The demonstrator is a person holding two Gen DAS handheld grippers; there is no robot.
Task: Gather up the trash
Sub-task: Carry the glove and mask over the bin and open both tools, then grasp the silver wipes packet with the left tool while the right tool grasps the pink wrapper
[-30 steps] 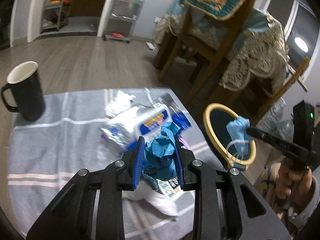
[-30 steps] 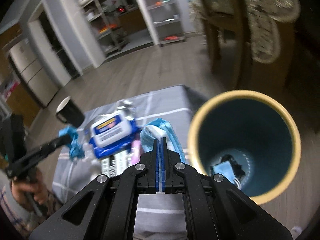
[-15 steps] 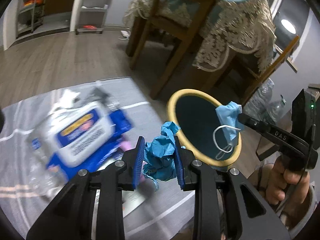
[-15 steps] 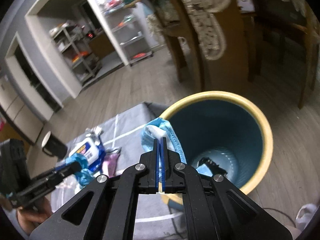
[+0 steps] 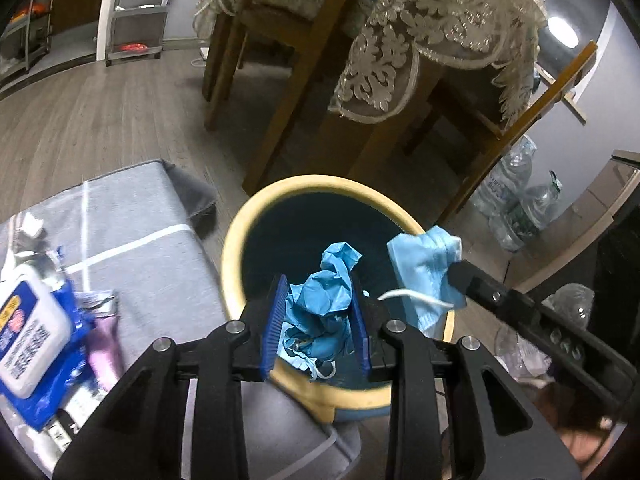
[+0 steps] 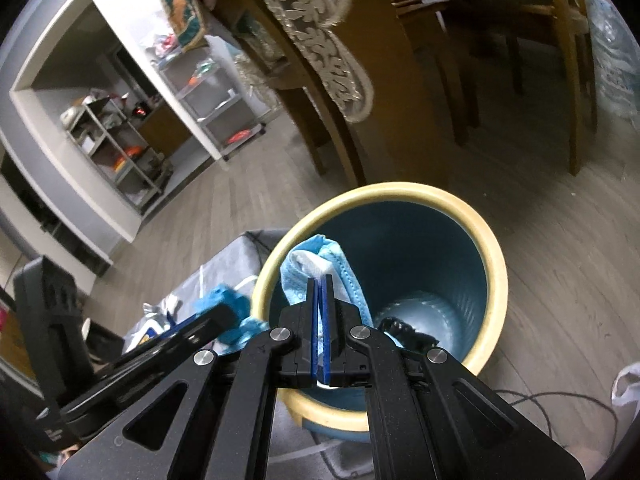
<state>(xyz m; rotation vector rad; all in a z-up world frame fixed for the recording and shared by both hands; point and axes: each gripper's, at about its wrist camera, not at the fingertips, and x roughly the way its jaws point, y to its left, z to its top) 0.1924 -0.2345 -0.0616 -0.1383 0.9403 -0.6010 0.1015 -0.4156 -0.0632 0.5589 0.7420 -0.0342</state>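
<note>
Both tongs are over the bin, each with a piece of trash. The left tongs pinch a crumpled blue glove between their blue pads, with the near rim just below them and the dark mouth ahead. The right tongs, pressed together, grip a folded face mask, which sits above the bin's inner wall just past the near rim; in the left view the mask hangs at the far-right rim, its white ear loop dangling.

The step in hand looks like the drop. To do it well, each load should be clearly past the rim before the tongs part (the glove's lower folds sit close to the near rim and could catch on it). The mask is light and floppy, so it may cling to a pad; parting the tongs wide with a slight downward tilt should free it, and letting the loop fall inside first keeps it from snagging the rim.

More trash waits on the grey-covered bench to the left of the left tongs: a wipes pack and a pink wrapper.
</note>
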